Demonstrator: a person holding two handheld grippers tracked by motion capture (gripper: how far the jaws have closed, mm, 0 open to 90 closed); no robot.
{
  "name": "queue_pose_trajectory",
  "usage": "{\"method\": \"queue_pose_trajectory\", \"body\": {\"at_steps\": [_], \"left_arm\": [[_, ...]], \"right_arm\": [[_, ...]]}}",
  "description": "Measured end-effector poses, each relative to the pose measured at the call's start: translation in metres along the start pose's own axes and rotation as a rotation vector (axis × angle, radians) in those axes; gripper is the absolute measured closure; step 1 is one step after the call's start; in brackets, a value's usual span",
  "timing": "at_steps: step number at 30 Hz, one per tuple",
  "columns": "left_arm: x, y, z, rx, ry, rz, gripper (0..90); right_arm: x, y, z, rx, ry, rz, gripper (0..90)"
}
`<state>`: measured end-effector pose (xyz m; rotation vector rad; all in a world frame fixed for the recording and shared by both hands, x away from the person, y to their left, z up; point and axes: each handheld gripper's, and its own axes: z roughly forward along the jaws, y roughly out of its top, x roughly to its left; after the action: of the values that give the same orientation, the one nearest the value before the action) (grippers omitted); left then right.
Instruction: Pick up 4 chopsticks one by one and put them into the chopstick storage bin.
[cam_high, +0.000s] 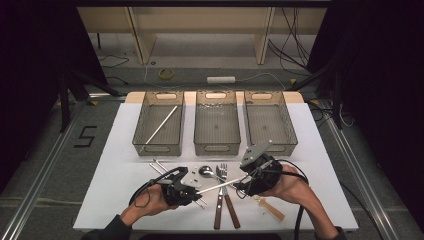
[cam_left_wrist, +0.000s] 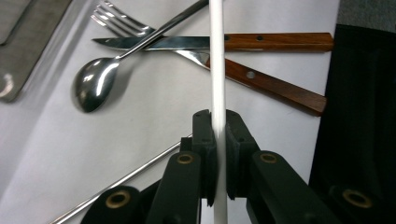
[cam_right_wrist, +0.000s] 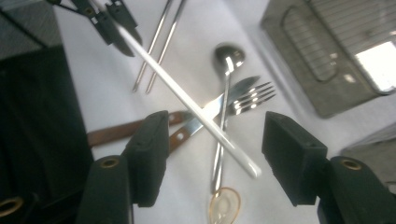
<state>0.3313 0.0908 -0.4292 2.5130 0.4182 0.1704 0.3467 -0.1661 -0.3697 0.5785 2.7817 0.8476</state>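
A white chopstick (cam_high: 220, 186) (cam_left_wrist: 217, 60) (cam_right_wrist: 187, 100) hangs level just above the cutlery, between my two grippers. My left gripper (cam_high: 192, 192) (cam_left_wrist: 218, 123) is shut on one end of it, the pads pressed to both sides. The left gripper also appears in the right gripper view (cam_right_wrist: 109, 23), at the top left. My right gripper (cam_high: 245, 181) (cam_right_wrist: 217, 135) stands open around the stick's other end, and neither pad touches it. Under the stick lie a spoon (cam_high: 206, 171) (cam_left_wrist: 95, 81) (cam_right_wrist: 228, 58), a fork (cam_high: 223, 170) (cam_left_wrist: 121, 21) (cam_right_wrist: 252, 95) and two wooden-handled knives (cam_high: 220, 210) (cam_left_wrist: 275, 42).
Three mesh bins stand in a row at the back: left (cam_high: 158, 148), middle (cam_high: 216, 148), right (cam_high: 287, 145). A second white chopstick (cam_high: 162, 125) lies in the left bin. Two metal chopsticks (cam_high: 159, 167) (cam_right_wrist: 156, 44) lie left of the spoon. A pale amber utensil (cam_high: 270, 207) rests near the right hand.
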Motion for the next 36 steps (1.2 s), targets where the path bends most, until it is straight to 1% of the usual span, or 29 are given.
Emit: {"method": "queue_pose_trajectory", "body": {"at_steps": [1, 2, 4, 7, 8, 9, 11, 15, 16, 20, 22, 26, 30, 34, 36], "left_arm": [[0.001, -0.001, -0.001, -0.010, 0.006, -0.020, 84.6], [0.003, -0.001, -0.003, -0.009, 0.016, -0.027, 84.6], [0.007, -0.003, -0.005, -0.016, 0.036, -0.056, 84.5], [0.012, -0.006, -0.009, -0.033, 0.067, -0.100, 84.6], [0.014, -0.007, -0.010, -0.038, 0.072, -0.110, 84.6], [0.016, -0.008, -0.012, -0.043, 0.082, -0.128, 84.6], [0.020, -0.009, -0.014, -0.055, 0.098, -0.159, 84.6], [0.026, -0.012, -0.018, -0.079, 0.121, -0.203, 84.6], [0.027, -0.013, -0.019, -0.079, 0.124, -0.205, 84.6], [0.034, -0.017, -0.026, -0.100, 0.157, -0.246, 84.6], [0.038, -0.019, -0.029, -0.114, 0.175, -0.270, 84.6], [0.048, -0.024, -0.038, -0.135, 0.206, -0.308, 84.6], [0.061, -0.030, -0.045, -0.150, 0.238, -0.357, 84.6], [0.076, -0.034, -0.054, -0.170, 0.269, -0.399, 84.6], [0.084, -0.035, -0.058, -0.181, 0.285, -0.422, 84.6]], "right_arm": [[-0.001, -0.001, -0.001, -0.015, -0.011, 0.014, 41.1], [-0.002, -0.003, -0.001, -0.024, -0.020, 0.024, 40.1], [-0.003, -0.006, -0.002, -0.047, -0.042, 0.048, 38.8], [-0.004, -0.013, -0.002, -0.070, -0.060, 0.081, 36.7], [-0.005, -0.016, -0.001, -0.076, -0.061, 0.095, 36.7], [-0.005, -0.018, -0.001, -0.081, -0.061, 0.101, 36.7], [-0.007, -0.025, 0.001, -0.096, -0.069, 0.130, 36.1], [-0.010, -0.035, 0.005, -0.119, -0.083, 0.171, 35.0], [-0.010, -0.036, 0.005, -0.127, -0.084, 0.179, 34.8], [-0.011, -0.043, 0.007, -0.144, -0.088, 0.205, 33.9], [-0.011, -0.046, 0.008, -0.150, -0.097, 0.219, 33.1], [-0.010, -0.056, 0.010, -0.167, -0.102, 0.243, 32.7], [-0.007, -0.065, 0.012, -0.194, -0.112, 0.263, 32.3], [-0.003, -0.070, 0.010, -0.219, -0.118, 0.267, 32.0], [-0.001, -0.073, 0.010, -0.219, -0.118, 0.266, 31.8]]}}
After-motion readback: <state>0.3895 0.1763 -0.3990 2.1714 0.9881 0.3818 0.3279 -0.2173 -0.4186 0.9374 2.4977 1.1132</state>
